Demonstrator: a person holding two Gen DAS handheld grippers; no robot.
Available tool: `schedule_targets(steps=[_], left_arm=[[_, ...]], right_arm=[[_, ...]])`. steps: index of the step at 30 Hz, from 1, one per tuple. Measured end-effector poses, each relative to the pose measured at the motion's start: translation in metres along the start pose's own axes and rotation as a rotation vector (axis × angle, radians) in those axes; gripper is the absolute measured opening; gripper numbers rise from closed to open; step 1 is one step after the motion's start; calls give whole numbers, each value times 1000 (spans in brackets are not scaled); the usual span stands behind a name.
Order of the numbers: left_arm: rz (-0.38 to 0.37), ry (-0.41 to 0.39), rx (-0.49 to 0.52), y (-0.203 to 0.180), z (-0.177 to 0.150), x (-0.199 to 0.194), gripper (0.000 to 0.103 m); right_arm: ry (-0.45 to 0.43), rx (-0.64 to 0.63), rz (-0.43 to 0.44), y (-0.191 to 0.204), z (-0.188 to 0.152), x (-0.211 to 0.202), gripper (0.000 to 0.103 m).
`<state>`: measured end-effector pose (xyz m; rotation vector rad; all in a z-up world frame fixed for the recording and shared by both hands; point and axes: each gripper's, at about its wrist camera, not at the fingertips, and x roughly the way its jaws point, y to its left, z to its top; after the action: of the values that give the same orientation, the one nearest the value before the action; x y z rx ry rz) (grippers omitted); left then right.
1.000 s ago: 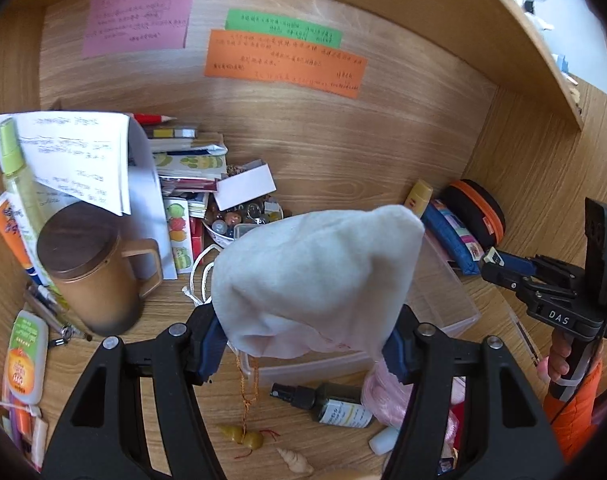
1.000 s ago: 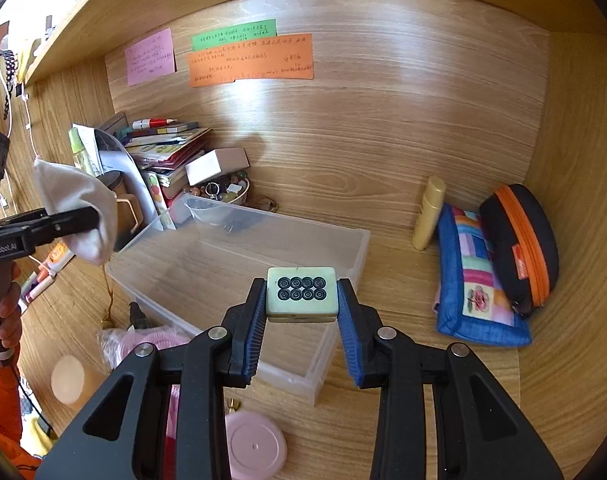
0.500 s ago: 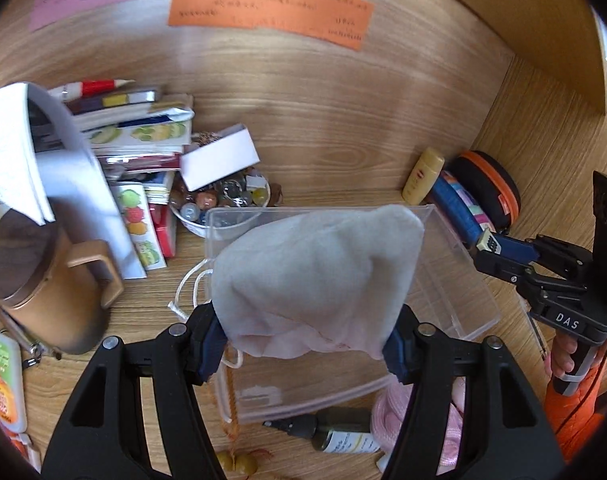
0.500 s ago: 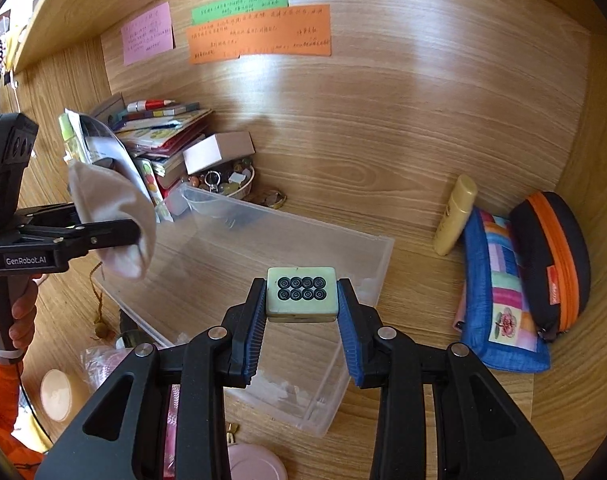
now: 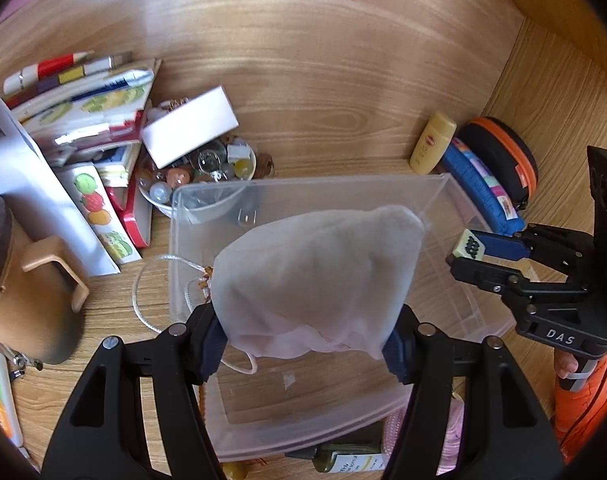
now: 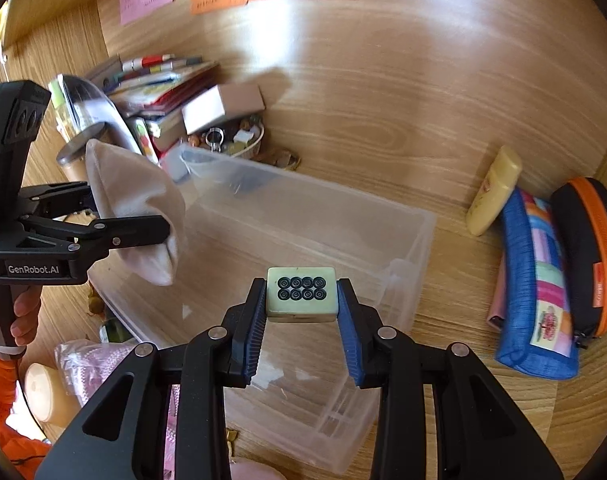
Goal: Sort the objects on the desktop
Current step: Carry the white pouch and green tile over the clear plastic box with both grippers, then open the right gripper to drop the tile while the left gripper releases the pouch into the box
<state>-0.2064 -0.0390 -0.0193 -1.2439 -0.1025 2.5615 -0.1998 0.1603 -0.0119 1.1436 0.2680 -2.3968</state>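
While the clear bin is sitting empty, I am pinching a white cloth pouch in my left gripper and a mahjong tile in my right gripper, both hovering above it; nothing is sorted yet.

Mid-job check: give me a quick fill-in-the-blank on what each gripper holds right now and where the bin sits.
1. The right gripper is shut on a ____ marked with eight circles.
2. The left gripper holds a white cloth ____.
3. Both grippers hover over the clear plastic ____, which has nothing in it.
4. The yellow bottle leans beside a ____ pencil pouch.

Missing: mahjong tile; pouch; bin; blue
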Motion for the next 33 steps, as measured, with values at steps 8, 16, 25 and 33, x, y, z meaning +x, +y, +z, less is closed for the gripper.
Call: schedule_targets(steps=[8, 16, 25, 33], left_arm=[[0, 45, 1, -1, -5, 12, 64], [49, 64, 55, -10, -7, 20, 64], [46, 69, 70, -14, -6, 22, 68], [35, 51, 73, -14, -5, 11, 75]], right_arm=[[80, -60, -20, 11, 1, 27, 31], [101, -152, -14, 26, 6, 39, 31], [132, -160, -22, 27, 9, 46, 31], [120, -183, -82, 30, 13, 45, 49]])
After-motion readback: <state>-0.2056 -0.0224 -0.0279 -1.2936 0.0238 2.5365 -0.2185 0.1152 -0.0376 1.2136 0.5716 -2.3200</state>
